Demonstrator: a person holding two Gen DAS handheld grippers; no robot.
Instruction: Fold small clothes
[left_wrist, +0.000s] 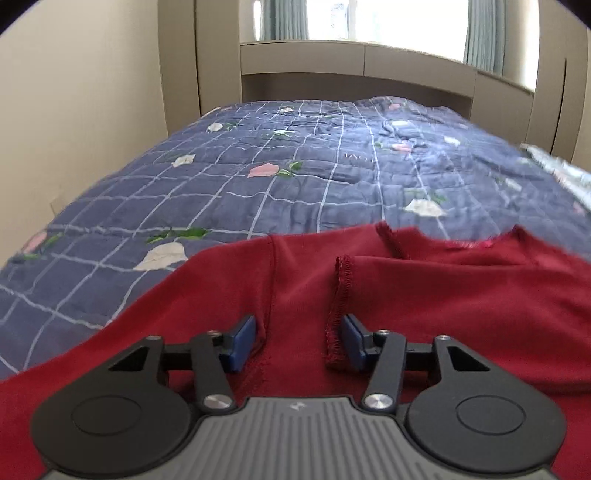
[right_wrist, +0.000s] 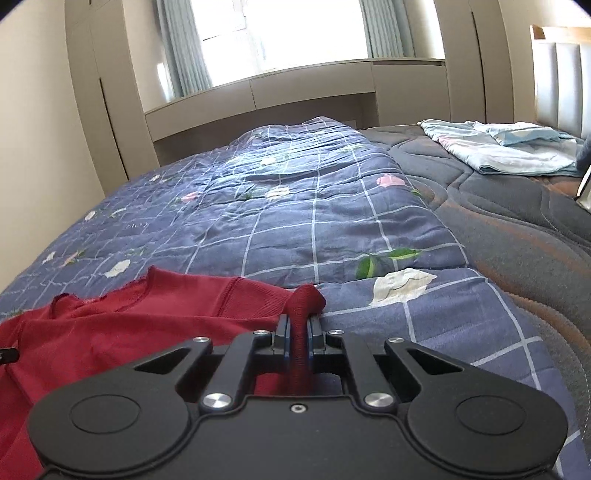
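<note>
A dark red knit garment (left_wrist: 424, 314) lies spread on the blue checked quilt (left_wrist: 258, 184). My left gripper (left_wrist: 297, 341) rests low on it. Its blue pads (left_wrist: 243, 341) stand apart, with a flat band of red cloth and a stitched hem between them, not pinched. In the right wrist view the same red garment (right_wrist: 147, 321) lies to the left. My right gripper (right_wrist: 297, 334) is shut on a bunched ribbed edge of it, which pokes up past the fingertips. The quilt (right_wrist: 295, 221) stretches away beyond.
A grey quilted mattress (right_wrist: 517, 229) shows bare to the right of the quilt, with a folded light-blue cloth (right_wrist: 509, 151) on it near a padded headboard (right_wrist: 561, 74). Beige cabinets (left_wrist: 351, 66) and a window close off the far end. A wall runs along the left.
</note>
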